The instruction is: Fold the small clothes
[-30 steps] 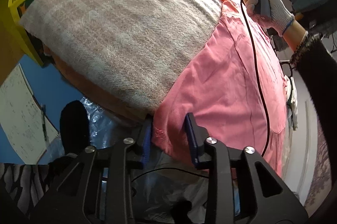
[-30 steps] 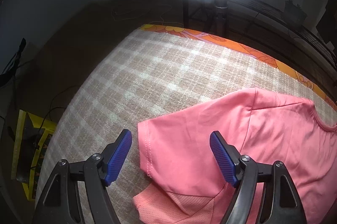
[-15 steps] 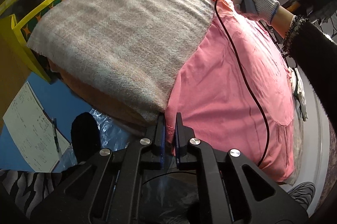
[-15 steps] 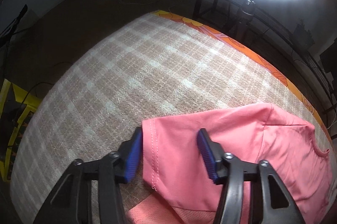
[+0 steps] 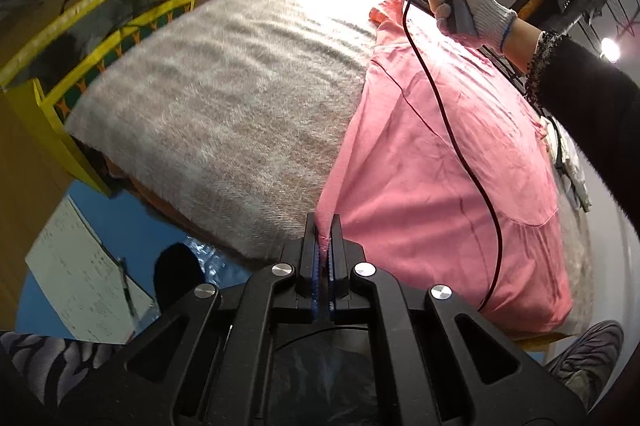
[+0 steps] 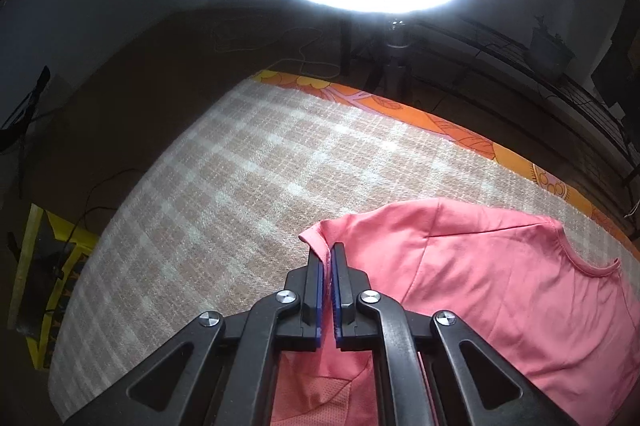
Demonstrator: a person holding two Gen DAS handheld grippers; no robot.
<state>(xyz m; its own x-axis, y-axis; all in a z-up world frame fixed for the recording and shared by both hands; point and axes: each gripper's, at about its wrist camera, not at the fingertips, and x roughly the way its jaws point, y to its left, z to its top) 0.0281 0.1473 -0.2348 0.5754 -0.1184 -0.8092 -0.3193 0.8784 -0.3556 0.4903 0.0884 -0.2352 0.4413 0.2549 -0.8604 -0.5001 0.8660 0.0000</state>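
Pink shirt lies flat on the checked blanket, long axis running from 6 toward 12 o'clock. Left gripper jaws pinch its hem corner; right gripper jaws pinch its sleeve edge. Yellow bag stands at 9 o'clock, contents unclear.

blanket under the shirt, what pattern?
Beige-and-cream check woven blanket, clearest in the right wrist view.
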